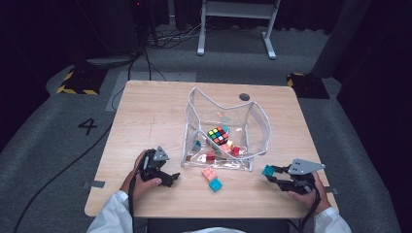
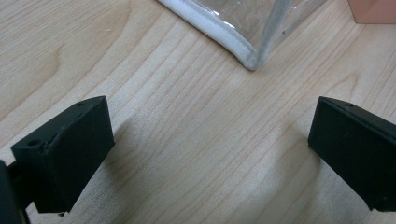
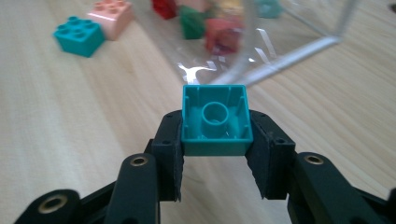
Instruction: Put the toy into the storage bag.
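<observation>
My right gripper (image 1: 271, 173) is shut on a teal toy brick (image 3: 215, 120), hollow underside facing the camera, held just above the table right of the clear plastic pouch (image 1: 252, 128). The same teal brick (image 1: 268, 170) sits at the jaw tips in the high view. My left gripper (image 1: 171, 178) rests open on the table at the pouch's front-left, nothing between its pads (image 2: 70, 149). A pink brick (image 1: 209, 172) and another teal brick (image 1: 215, 184) lie on the wood in front of the pouch. Inside the pouch are a colour puzzle cube (image 1: 218, 135) and several small bricks.
The wooden table (image 1: 145, 121) has bare room at the left and back. A dark round hole (image 1: 244, 97) lies behind the pouch. The pouch's white-edged corner (image 2: 243, 51) is close ahead of my left gripper. Floor cables and a white stand are beyond the table.
</observation>
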Action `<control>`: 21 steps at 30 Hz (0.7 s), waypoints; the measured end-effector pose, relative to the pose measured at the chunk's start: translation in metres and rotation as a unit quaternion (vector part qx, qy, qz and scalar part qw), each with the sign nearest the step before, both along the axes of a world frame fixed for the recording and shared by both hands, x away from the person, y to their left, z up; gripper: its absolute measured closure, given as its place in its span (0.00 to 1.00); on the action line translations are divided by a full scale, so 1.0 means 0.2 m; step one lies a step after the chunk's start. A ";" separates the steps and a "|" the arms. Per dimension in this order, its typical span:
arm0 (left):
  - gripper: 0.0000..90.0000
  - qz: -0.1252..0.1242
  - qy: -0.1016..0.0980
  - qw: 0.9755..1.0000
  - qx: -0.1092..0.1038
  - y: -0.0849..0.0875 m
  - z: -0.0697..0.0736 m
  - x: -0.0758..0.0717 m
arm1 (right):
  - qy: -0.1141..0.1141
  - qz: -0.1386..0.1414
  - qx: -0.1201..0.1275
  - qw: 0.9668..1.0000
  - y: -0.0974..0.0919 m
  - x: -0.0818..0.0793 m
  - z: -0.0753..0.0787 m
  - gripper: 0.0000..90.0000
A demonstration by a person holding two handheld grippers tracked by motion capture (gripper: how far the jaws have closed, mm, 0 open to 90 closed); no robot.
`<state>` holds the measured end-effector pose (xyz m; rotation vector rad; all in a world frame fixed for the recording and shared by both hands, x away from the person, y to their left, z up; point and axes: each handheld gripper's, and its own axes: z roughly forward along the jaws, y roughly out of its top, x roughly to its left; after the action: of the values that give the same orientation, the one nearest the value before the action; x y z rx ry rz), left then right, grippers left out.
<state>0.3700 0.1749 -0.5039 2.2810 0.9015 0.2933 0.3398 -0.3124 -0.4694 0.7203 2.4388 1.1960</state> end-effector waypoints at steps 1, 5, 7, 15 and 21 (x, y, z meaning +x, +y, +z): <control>0.00 0.000 0.000 1.000 0.000 0.00 0.00 0.00 | 0.000 -0.011 0.004 1.000 -0.02 0.01 0.00 0.66; 0.00 0.000 0.000 1.000 0.001 0.00 0.00 0.00 | -0.003 -0.043 0.001 0.999 -0.09 0.05 0.01 0.66; 0.00 0.000 0.000 1.000 0.001 0.00 0.00 0.00 | -0.004 -0.051 0.002 0.999 -0.11 0.06 0.02 0.66; 0.00 0.000 0.000 1.000 0.001 0.00 0.00 0.00 | -0.018 -0.073 0.010 0.997 -0.15 0.14 0.09 0.66; 0.00 0.000 0.001 1.000 0.001 0.00 0.00 0.00 | -0.036 -0.082 0.025 0.996 -0.17 0.21 0.19 0.66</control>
<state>0.3700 0.1750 -0.5037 2.2824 0.9019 0.2926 0.3819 -0.3470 -0.4316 0.8594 2.2494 1.2018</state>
